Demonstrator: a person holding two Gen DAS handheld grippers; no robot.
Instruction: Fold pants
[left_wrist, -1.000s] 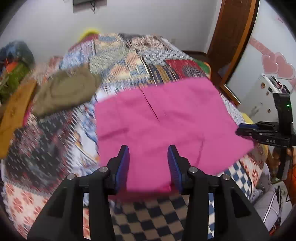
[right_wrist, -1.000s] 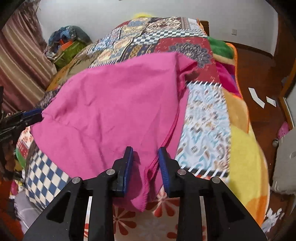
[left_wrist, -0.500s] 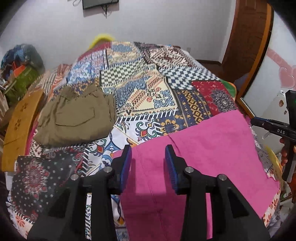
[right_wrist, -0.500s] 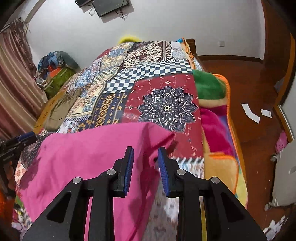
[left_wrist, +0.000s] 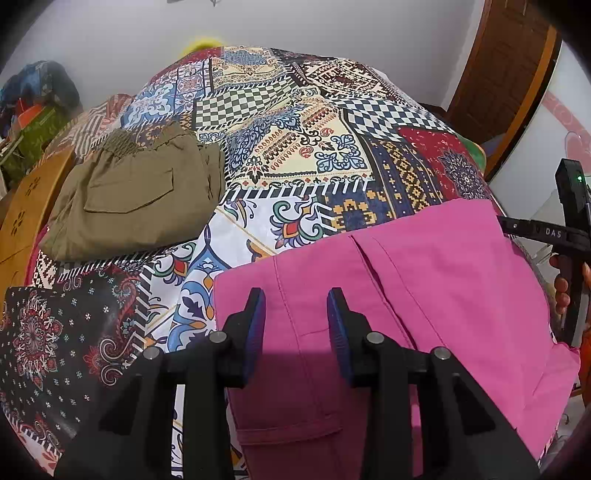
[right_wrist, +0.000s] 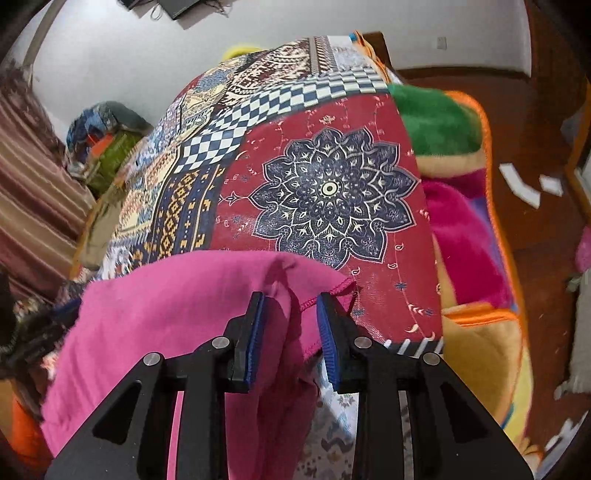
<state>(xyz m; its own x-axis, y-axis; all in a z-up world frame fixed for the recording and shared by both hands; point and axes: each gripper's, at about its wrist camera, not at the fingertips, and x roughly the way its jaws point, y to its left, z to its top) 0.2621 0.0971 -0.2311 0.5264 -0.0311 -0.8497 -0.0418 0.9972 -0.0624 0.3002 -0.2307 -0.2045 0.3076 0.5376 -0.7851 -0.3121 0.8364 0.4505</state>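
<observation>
Pink pants are hanging from both narrowly set grippers, left and right; we are risking the hem slipping free.

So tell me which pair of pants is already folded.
The olive-green pants, lying as a compact rectangle on the patchwork bedspread; the pink pants are spread wide.

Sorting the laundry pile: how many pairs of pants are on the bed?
2: pink pants at the near edge under both grippers, folded olive pants farther back on the left. Others may be out of view.
</observation>
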